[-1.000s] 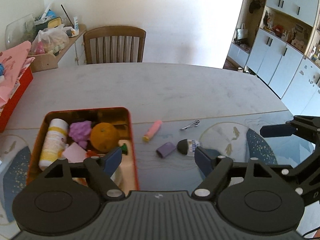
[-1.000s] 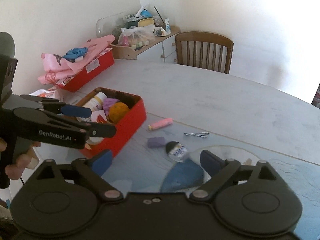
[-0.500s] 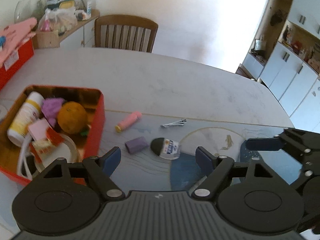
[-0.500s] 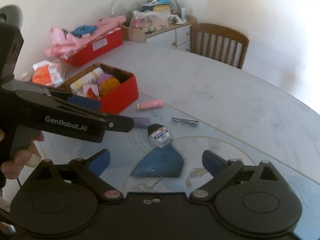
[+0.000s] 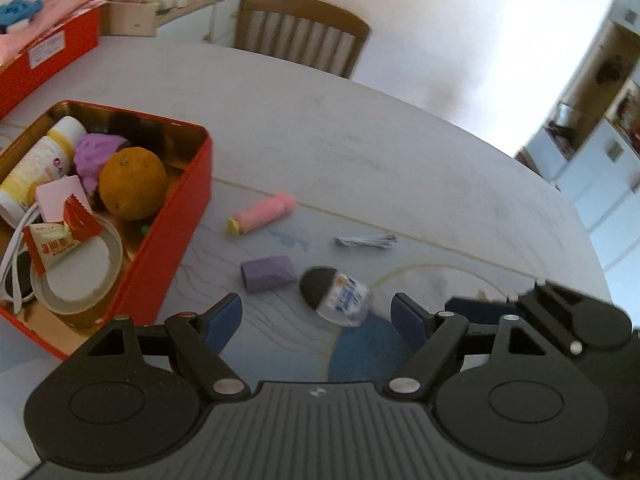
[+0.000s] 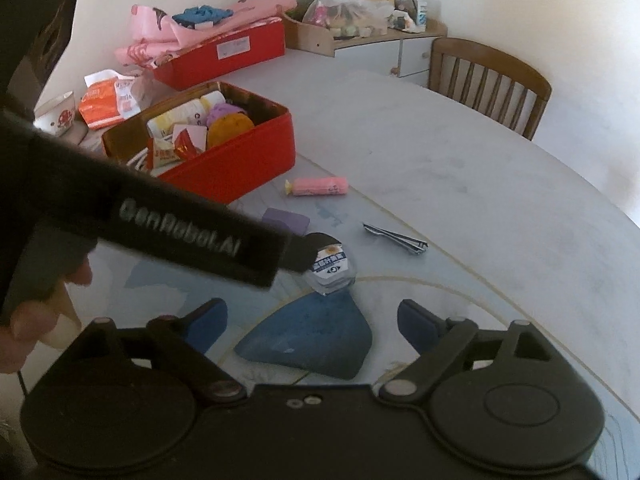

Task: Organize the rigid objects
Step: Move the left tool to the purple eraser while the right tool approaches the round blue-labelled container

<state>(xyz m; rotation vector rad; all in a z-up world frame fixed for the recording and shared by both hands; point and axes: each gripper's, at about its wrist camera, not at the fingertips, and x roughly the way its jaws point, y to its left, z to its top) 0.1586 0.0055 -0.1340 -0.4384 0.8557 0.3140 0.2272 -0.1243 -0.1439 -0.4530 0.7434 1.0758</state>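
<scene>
A small clear jar with a black cap (image 5: 336, 296) lies on its side on the table, just ahead of the gap of my left gripper (image 5: 316, 318), which is open and apart from it. In the right wrist view a left finger (image 6: 296, 252) reaches beside the jar (image 6: 330, 272). My right gripper (image 6: 312, 322) hangs a little short of the jar; its jaws are closing with nothing between them. Beyond the jar lie a purple block (image 5: 267, 274), a pink tube (image 5: 264, 214) and metal nail clippers (image 5: 366, 240). The open red tin (image 5: 168, 248) holds an orange, a bottle and packets.
A second red box (image 6: 224, 52) heaped with pink cloth, a bowl (image 6: 56, 114) and an orange packet (image 6: 108, 104) sit at the table's far left. A wooden chair (image 6: 488, 84) stands at the far side. A person's hand (image 6: 36, 320) grips the left handle.
Both grippers have sunk toward the table and closed in on the jar, rolling as they came. The left gripper's finger now reaches beside the jar. The right jaws have narrowed slightly.
</scene>
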